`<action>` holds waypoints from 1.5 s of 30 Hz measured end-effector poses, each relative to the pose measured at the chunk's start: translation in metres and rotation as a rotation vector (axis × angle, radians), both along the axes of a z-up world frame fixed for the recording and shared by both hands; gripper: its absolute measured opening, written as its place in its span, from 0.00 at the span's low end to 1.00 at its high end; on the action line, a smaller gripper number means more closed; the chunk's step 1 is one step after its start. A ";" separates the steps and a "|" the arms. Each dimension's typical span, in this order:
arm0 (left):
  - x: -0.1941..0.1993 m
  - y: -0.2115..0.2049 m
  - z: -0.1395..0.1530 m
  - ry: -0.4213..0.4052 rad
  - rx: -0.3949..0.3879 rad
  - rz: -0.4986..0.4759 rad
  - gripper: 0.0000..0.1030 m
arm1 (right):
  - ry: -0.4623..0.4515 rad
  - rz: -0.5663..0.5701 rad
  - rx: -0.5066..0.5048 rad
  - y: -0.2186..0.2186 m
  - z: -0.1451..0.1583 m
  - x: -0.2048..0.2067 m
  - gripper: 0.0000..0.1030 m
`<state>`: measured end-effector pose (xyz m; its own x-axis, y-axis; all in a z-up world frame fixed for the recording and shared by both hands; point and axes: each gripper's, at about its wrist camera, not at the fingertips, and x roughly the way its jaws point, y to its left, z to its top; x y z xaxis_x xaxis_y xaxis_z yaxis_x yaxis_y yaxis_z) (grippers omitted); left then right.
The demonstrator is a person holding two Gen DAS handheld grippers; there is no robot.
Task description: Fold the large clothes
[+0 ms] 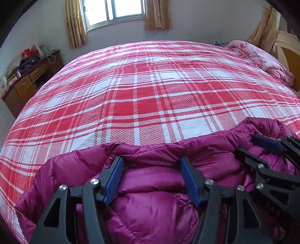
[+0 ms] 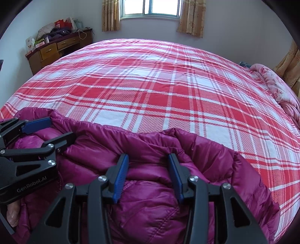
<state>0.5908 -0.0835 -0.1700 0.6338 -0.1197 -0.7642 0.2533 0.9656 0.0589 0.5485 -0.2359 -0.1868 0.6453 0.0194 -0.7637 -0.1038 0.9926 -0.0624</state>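
Observation:
A magenta quilted down jacket (image 1: pixel 150 197) lies bunched at the near edge of a bed with a red and white plaid cover (image 1: pixel 146 90). My left gripper (image 1: pixel 151 161) is open, its blue-padded fingers spread over the jacket's far edge, resting on the fabric. My right gripper (image 2: pixel 148 157) is also open over the jacket (image 2: pixel 150 206), fingers astride a fold. Each gripper shows in the other's view: the right one at the right of the left wrist view (image 1: pixel 247 144), the left one at the left of the right wrist view (image 2: pixel 60 129). Neither holds fabric.
A pink floral quilt (image 1: pixel 262 58) is heaped at the bed's far right by a wooden headboard (image 1: pixel 286 50). A cluttered wooden desk (image 1: pixel 28 82) stands at the far left. A curtained window (image 1: pixel 114 11) is in the far wall.

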 end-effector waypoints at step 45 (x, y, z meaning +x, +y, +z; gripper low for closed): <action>0.000 0.000 -0.001 -0.005 -0.001 -0.001 0.62 | 0.007 0.001 -0.057 0.006 -0.002 0.004 0.46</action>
<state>0.5912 -0.0838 -0.1712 0.6370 -0.1211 -0.7613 0.2544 0.9653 0.0593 0.5520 -0.2294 -0.1891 0.6399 -0.0232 -0.7681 -0.1057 0.9874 -0.1179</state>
